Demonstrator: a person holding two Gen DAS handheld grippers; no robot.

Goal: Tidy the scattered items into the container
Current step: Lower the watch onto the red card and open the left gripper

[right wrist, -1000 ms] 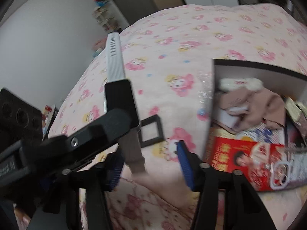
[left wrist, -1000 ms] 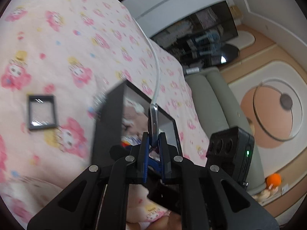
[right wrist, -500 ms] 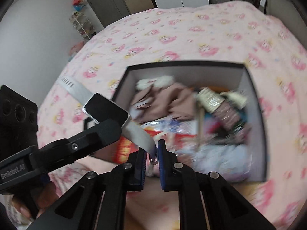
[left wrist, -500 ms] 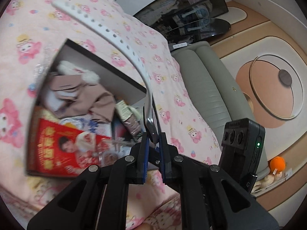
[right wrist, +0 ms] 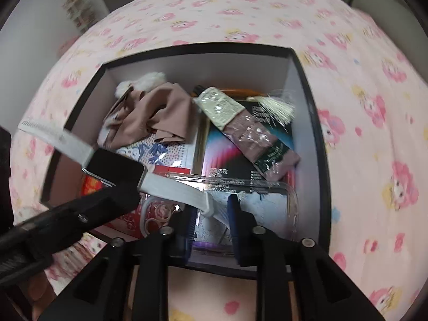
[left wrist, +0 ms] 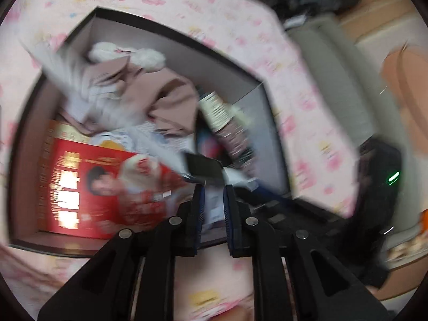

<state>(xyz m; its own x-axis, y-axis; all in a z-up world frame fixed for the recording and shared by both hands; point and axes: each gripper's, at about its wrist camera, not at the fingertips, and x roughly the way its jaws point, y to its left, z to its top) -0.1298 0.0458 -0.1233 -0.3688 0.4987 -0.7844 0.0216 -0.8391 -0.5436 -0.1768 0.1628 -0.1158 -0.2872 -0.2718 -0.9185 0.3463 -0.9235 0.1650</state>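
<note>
Below both of your tools, the box (right wrist: 307, 101) on the bed holds brown cloth (right wrist: 157, 115), packets and a red booklet (left wrist: 88, 184), while the white-strapped, black-faced watch (right wrist: 115, 168) hangs above it, its strap end between your right tool's (right wrist: 211, 211) just-parted pads, your left tool (left wrist: 214, 195) shut.

Bed (right wrist: 347, 40), pink cartoon-print sheet; black-rimmed box (right wrist: 307, 85) sits directly on it

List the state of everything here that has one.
Black-faced smartwatch with white strap: held over the box.
Black cardboard box: open, part-filled.
Left hand-held gripper: shut on the smartwatch.
Right hand-held gripper: jaws just opened, strap end between them.
</note>
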